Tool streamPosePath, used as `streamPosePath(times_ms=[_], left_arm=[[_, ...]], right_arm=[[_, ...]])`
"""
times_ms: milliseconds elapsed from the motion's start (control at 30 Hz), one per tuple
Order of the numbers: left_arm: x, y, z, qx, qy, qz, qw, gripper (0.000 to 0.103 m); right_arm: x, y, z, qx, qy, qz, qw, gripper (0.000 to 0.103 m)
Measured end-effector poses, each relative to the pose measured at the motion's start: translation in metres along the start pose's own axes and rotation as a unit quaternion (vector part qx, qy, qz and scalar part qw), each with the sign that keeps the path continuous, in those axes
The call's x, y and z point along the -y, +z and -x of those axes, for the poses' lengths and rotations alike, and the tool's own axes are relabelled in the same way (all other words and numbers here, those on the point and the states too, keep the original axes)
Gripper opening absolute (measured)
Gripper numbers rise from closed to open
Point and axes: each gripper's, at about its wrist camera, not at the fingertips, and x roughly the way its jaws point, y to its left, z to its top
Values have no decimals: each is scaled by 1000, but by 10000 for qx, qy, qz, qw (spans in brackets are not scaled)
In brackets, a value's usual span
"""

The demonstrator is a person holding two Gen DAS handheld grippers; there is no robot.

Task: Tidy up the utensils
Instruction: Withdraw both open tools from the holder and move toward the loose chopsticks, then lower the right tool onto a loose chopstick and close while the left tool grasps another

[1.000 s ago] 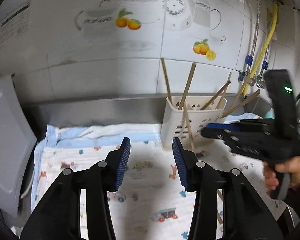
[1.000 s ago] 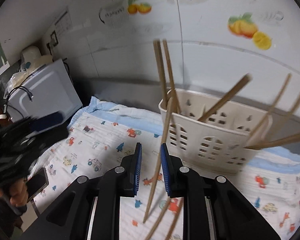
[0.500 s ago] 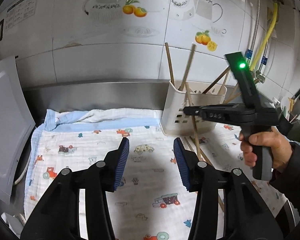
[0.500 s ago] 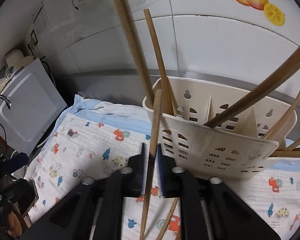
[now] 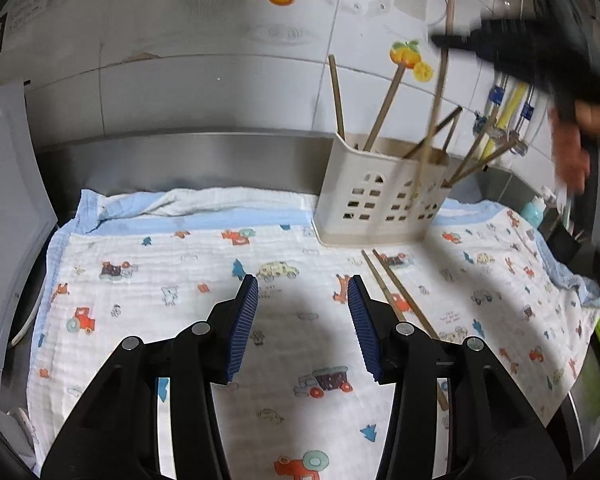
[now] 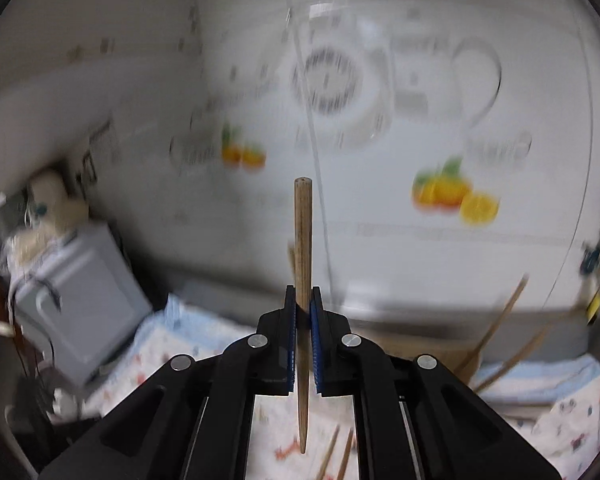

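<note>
My right gripper (image 6: 303, 296) is shut on a wooden chopstick (image 6: 303, 240), held upright in the air with its blunt end up. In the left wrist view that chopstick (image 5: 440, 80) hangs from the blurred right gripper (image 5: 500, 48) above the cream slotted utensil holder (image 5: 380, 204), which has several chopsticks leaning in it. Two more chopsticks (image 5: 396, 292) lie on the printed cloth just in front of the holder. My left gripper (image 5: 303, 284) hovers low over the cloth, open, with nothing between its blue pads.
A cartoon-print cloth (image 5: 180, 280) covers the counter. A grey appliance (image 5: 4, 220) stands at the left edge. The tiled wall with fruit decals and a steel backsplash (image 5: 200, 156) close the back. Pipes (image 5: 512, 108) and small bottles crowd the right side.
My right gripper closed on a chopstick that leaned by the holder and lifted it high off the cloth. My left gripper sank slightly toward the cloth, still open.
</note>
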Motion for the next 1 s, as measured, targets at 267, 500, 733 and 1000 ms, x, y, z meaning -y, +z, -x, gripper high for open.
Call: streamPosePath(times_ms=[267,500,733,1000], left_arm=[[-3,-7,-8,-134,-100,104,9998,47],[3,-13,-15,-236,-174,73,9995,47],[11,-20,-16,-342,-229,30,9991,47],[17,-28,-4,-330,-230,149,9991,47]], right_arm=[[12,36,-10,748,-343,-218,9964,6],[15,9,-50,399,-387,-61,9984,9],[8,-9,-26,283,-548,182,9979,20],[1,-82,46,-398,-607,387,9966,25]])
